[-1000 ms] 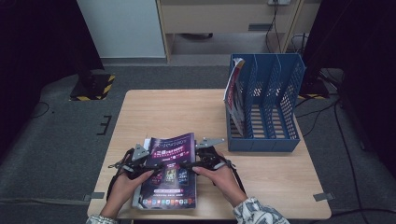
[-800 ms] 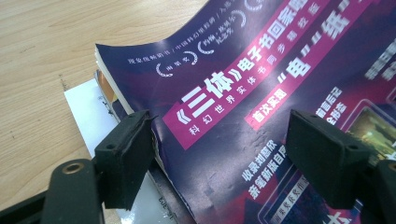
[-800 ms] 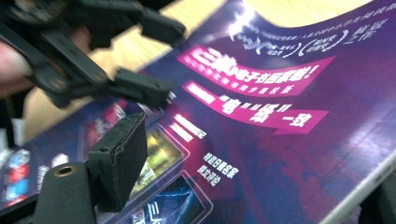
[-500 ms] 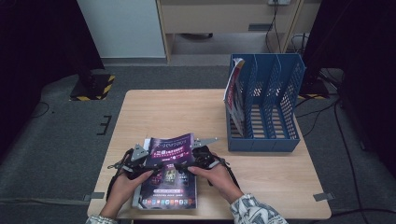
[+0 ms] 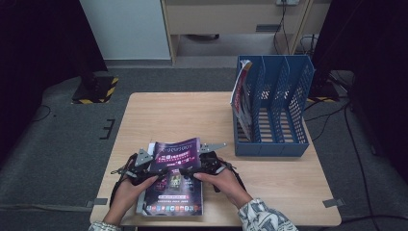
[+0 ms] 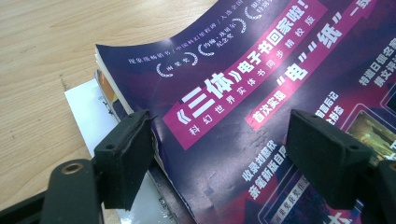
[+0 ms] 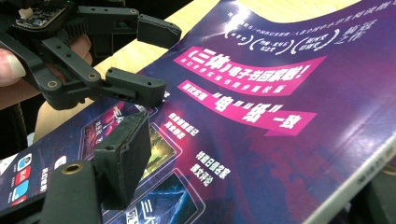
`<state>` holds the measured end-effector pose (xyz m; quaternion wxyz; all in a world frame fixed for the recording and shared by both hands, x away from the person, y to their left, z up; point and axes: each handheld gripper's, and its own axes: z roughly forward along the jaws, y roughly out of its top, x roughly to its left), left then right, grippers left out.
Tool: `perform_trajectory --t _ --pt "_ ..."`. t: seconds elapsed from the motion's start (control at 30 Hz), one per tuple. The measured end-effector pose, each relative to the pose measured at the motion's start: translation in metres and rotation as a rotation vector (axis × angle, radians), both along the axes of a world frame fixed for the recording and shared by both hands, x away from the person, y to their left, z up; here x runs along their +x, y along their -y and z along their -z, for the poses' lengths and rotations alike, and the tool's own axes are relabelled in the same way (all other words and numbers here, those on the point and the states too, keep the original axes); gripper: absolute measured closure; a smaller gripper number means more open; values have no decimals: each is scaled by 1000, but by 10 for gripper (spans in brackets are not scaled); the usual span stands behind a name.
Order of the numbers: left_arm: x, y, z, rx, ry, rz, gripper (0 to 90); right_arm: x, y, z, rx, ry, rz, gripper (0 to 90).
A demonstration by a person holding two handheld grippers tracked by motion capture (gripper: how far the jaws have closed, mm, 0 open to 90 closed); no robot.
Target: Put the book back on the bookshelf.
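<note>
Your 2 grippers sit at the near edge of the table (image 5: 192, 110), one on each side of a purple magazine (image 5: 175, 175) that lies on top of a small stack with a white sheet (image 6: 88, 109) poking out beneath it.

Your left gripper (image 5: 144, 171) straddles the magazine's left edge. In the left gripper view, one black pad (image 6: 125, 156) sits at the spine side, touching the page edges, and the other pad (image 6: 327, 156) rests over the printed cover (the white and pink Chinese lettering runs between them). The magazine's far left corner curls up off the stack. The jaws stand wide with the thick edge between them; you cannot tell from these pictures whether they actually press on it.

Your right gripper (image 5: 204, 166) comes in from the magazine's right side. In the right gripper view, its one visible pad (image 7: 123, 156) hovers just over the cover, and the magazine's right edge runs across toward the lower right corner, where the other jaw is out of sight. Its jaws have just been closing a little, then eased, with the magazine's right edge between them; a firm grip is not shown.

Well apart, at the table's far right, stands a blue file rack (image 5: 279, 106) with another magazine (image 5: 240, 98) leaning upright in its leftmost slot.
</note>
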<state>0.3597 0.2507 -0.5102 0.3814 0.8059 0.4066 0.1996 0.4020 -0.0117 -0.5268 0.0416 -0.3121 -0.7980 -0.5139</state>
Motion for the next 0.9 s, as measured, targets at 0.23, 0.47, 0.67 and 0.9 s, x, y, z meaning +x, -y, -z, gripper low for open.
perform_trajectory --t 0.23,0.47,0.67,0.9 --pt "0 0 0 0 0 0 226 -3 -2 0 -5 7 11 222" --pt "0 0 0 2 -1 0 225 -3 -4 -2 -15 2 41 269" --pt "0 0 0 3 -1 -4 225 8 -3 -12 -59 -47 -17 349" --pt "0 0 0 4 -2 -5 223 6 -7 -6 -34 -35 -32 264"
